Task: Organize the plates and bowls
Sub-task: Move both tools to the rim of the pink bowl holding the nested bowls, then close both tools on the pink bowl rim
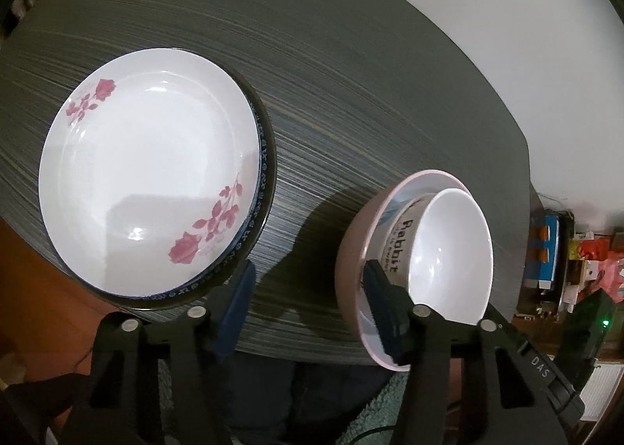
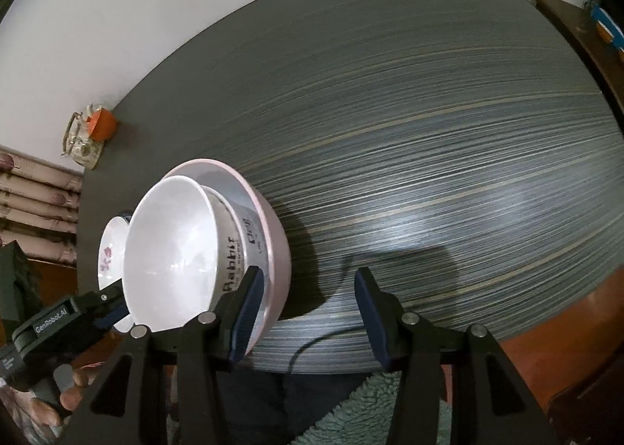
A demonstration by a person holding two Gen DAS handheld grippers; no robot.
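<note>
Left gripper (image 1: 312,312) and right gripper (image 2: 310,312) both hold jaws parted and empty, each hiding part of the pink bowl (image 1: 347,250)'s near rim.

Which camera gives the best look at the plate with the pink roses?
The left wrist view: the rose plate shows whole, topping a stack. In the right wrist view, only a sliver of it peeks from behind the white bowl.

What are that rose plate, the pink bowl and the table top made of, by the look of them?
Rose plate: glossy white, with sharp light glints and printed pink flowers; glazed ceramic or melamine, hard to tell which.
Pink bowl: smooth, duller sheen outside; perhaps plastic or matte-glazed ceramic.
Table top: dark with fine pale streaks and a soft reflection; probably wood-look laminate.
</note>
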